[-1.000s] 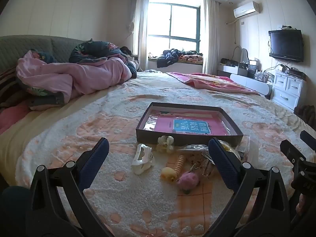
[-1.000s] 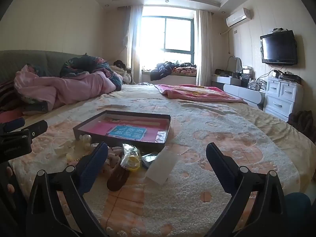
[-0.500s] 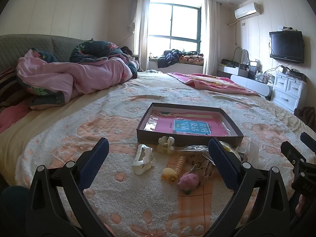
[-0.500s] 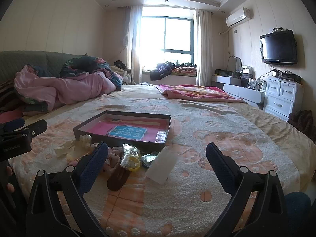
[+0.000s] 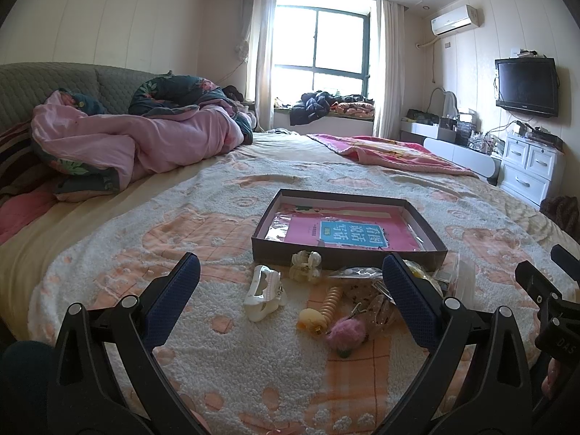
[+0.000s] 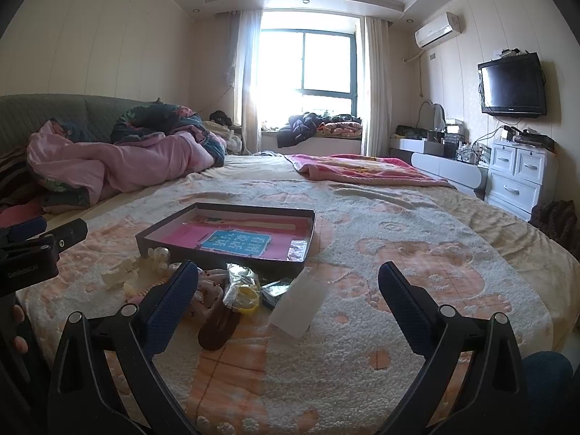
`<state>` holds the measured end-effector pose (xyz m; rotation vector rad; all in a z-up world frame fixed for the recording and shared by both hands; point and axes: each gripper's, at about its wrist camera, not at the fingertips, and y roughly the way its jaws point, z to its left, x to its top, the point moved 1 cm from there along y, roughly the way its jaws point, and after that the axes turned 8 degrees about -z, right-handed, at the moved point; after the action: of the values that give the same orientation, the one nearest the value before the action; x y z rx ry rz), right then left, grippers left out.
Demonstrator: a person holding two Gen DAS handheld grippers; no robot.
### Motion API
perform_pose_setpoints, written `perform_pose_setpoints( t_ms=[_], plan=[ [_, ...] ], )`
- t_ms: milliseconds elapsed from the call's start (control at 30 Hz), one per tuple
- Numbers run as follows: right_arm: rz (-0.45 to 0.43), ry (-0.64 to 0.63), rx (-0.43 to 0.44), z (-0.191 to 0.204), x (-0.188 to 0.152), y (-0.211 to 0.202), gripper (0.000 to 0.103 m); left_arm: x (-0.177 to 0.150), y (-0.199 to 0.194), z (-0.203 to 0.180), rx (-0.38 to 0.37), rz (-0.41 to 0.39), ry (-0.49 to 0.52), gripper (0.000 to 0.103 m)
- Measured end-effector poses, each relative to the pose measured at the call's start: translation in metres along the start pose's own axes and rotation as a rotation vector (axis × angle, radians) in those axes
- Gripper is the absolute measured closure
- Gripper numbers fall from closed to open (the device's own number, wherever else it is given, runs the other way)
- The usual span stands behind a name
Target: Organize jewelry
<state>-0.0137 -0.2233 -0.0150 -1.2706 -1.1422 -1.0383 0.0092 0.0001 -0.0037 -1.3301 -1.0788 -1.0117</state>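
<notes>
A dark shallow box [image 5: 348, 259] [image 6: 221, 253] lined with pink paper and a blue label lies on the bed. In front of it sits a loose pile: a white claw clip [image 5: 262, 291], a cream flower clip [image 5: 306, 262], a yellow duck clip [image 5: 311, 320], a pink pompom [image 5: 344, 335], a coiled hair tie [image 5: 331, 299]. The right wrist view adds a brown clip [image 6: 219, 324], a bagged yellow item [image 6: 244, 291] and a clear packet [image 6: 301, 306]. My left gripper [image 5: 290, 286] hovers open over the pile, holding nothing. My right gripper [image 6: 288, 286] is open too, near the packet.
A pink quilt [image 5: 137, 141] is heaped at the headboard and a pink blanket [image 5: 384, 154] lies at the far side. White drawers [image 6: 518, 177] and a wall TV [image 6: 513, 85] stand to the right. Patterned bedspread [image 6: 417, 253] spreads right of the pile.
Both views have shifted only slightly; the box and pile sit a touch lower in the left wrist view. Both grippers stay open and nothing has been picked up.
</notes>
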Motion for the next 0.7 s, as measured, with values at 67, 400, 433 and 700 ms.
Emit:
perform_pose_setpoints(
  t_ms=[67,400,433,700],
  plan=[
    [0.000,0.000,0.001,0.0002,0.0001,0.0002,0.006,0.0000,0.0000,0.0000,0.000,0.000,0.001,0.011],
    [0.001,0.000,0.003,0.0026,0.0002,0.0007,0.006,0.0001,0.0000,-0.0001,0.000,-0.003,0.000,0.011],
    [-0.001,0.001,0.003,0.0028,0.0001,0.0009,0.006,0.0010,0.0012,0.0007,-0.001,-0.003,0.000,0.011],
    [0.002,0.001,0.003,0.0037,-0.0003,0.0012,0.006,0.0020,0.0023,0.0016,0.001,-0.003,0.000,0.011]
  ],
)
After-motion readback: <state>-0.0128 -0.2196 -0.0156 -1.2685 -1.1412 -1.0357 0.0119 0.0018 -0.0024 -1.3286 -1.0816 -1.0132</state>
